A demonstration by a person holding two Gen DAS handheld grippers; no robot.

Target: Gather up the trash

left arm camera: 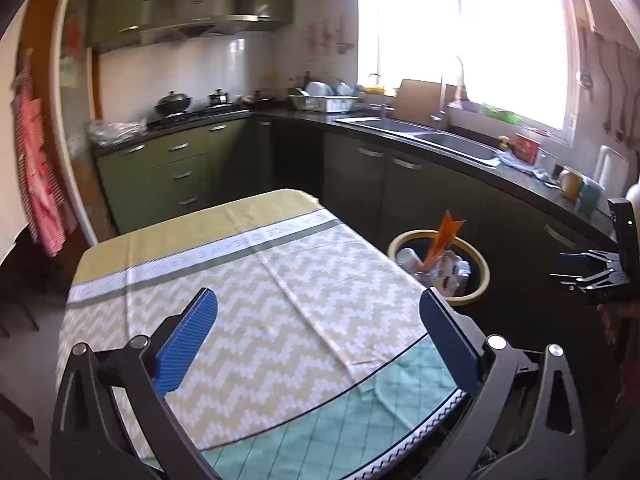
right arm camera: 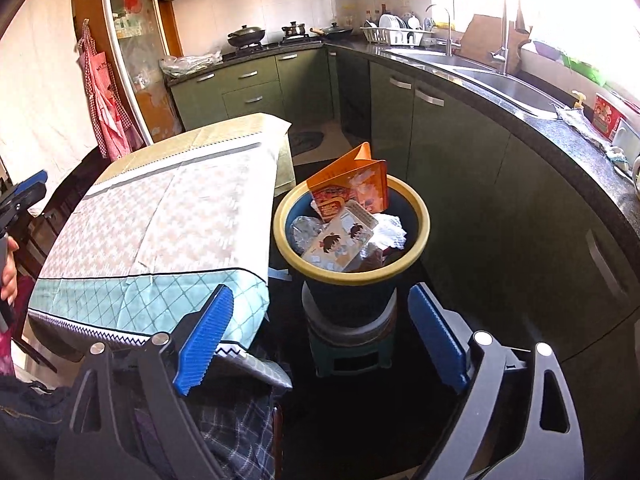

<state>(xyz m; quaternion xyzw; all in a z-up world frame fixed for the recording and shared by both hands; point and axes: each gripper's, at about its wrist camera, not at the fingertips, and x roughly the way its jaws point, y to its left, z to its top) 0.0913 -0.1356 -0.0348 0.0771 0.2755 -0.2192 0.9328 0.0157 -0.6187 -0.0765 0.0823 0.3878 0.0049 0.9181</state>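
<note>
Judging from both views, collecting looks done or nearly so: the counter point(left arm camera: 248, 280), w/ its zigzag cloth point(left arm camera: 224, 320), shows no loose trash on top, and the bin point(right arm camera: 416, 216) at its 3 o'clock side is packed to the rim.

Left gripper point(left arm camera: 318, 344) hovers over the near end of the counter, jaws spread wide, nothing between them. Right gripper point(right arm camera: 320, 336) hangs above the bin, also spread wide and empty, w/ the bin sitting at 12 o'clock just past its tips. Left gripper also shows at 9 o'clock in the right wrist view, a hand point(right arm camera: 8, 272) on its handle.

Bin stands upright on a small stool point(right arm camera: 352, 344), just beside the counter's corner, mouth up. Inside: an orange carton point(right arm camera: 352, 184) at 12 o'clock, standing on end, long axis roughly vertical, top flap poking above the rim and leaning toward the kitchen cabinets point(right arm camera: 440, 140). Below it a flat cartoon-print box point(right arm camera: 340, 240) lies tilted, long axis running approx 7 to 1 o'clock. Crumpled white paper point(right arm camera: 390, 230) at 3 o'clock, clear plastic point(right arm camera: 306, 228) at 9 o'clock.

Next move, prob: scan the counter and the floor for leftovers; can't tell if anything lies under the counter edge. If nothing's left, press the tall carton down so it won't tip out; that needs a narrower grip from above, approaching along its flat face.
</note>
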